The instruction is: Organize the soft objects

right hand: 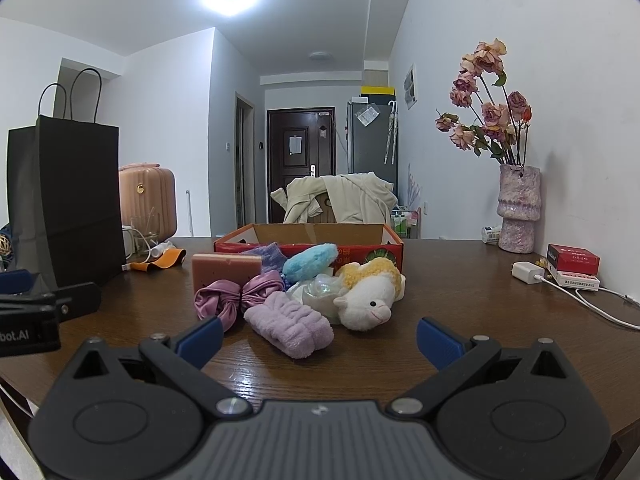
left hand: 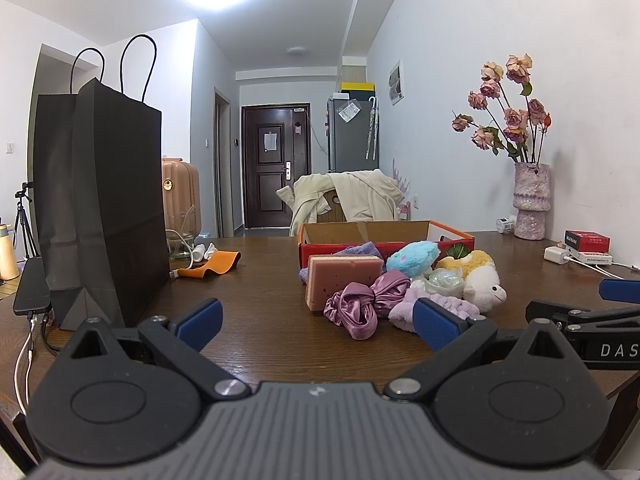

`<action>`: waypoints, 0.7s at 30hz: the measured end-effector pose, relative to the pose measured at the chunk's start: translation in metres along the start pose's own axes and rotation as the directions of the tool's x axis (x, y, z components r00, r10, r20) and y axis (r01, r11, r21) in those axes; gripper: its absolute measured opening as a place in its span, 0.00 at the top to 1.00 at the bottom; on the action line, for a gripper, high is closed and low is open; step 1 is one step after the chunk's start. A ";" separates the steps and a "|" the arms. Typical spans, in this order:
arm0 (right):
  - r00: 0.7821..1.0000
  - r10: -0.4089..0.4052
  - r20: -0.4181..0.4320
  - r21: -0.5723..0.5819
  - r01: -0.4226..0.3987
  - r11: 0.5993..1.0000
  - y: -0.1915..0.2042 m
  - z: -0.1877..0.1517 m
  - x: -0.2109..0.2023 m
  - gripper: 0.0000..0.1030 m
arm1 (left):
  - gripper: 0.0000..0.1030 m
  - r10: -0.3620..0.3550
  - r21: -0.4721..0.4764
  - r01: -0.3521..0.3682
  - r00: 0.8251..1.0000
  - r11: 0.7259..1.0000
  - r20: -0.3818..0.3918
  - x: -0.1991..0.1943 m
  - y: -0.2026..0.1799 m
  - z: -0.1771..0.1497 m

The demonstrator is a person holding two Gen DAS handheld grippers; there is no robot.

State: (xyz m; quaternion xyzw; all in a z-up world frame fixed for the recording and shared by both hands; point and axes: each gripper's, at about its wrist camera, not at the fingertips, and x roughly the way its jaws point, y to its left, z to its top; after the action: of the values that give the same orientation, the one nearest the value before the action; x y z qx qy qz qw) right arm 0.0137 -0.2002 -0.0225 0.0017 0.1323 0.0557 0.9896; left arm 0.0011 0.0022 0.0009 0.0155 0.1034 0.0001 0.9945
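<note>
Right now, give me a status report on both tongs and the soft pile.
Left tongs open, right tongs open, both empty. Soft pile on table, in front of box; nothing boxed yet. Lilac headband nearest, path unobstructed.

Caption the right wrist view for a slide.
Open right gripper faces a pile of soft items: lilac headband, sheep plush, satin scrunchie, before a cardboard box.

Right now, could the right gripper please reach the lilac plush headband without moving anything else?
Probably yes: the right gripper is open, and the lilac plush headband lies at the front of the pile, nothing between them but bare table.
</note>
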 end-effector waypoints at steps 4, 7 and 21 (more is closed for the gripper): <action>1.000 0.000 0.000 -0.001 0.000 1.000 0.000 0.000 0.000 0.00 | 0.00 0.001 0.000 -0.001 1.000 1.000 0.001 0.000 0.000 0.000; 1.000 -0.001 0.001 0.000 0.001 1.000 0.000 0.001 0.000 0.00 | 0.00 0.001 0.000 -0.001 1.000 1.000 0.001 0.000 0.000 0.000; 1.000 0.009 -0.003 -0.001 -0.009 1.000 0.000 0.003 0.001 0.00 | 0.00 0.002 0.000 -0.002 1.000 1.000 0.002 0.000 0.001 0.001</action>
State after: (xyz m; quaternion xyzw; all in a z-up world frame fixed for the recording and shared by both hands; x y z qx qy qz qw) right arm 0.0154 -0.2005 -0.0203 0.0016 0.1337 0.0602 0.9892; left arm 0.0015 0.0033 0.0014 0.0156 0.1023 0.0013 0.9946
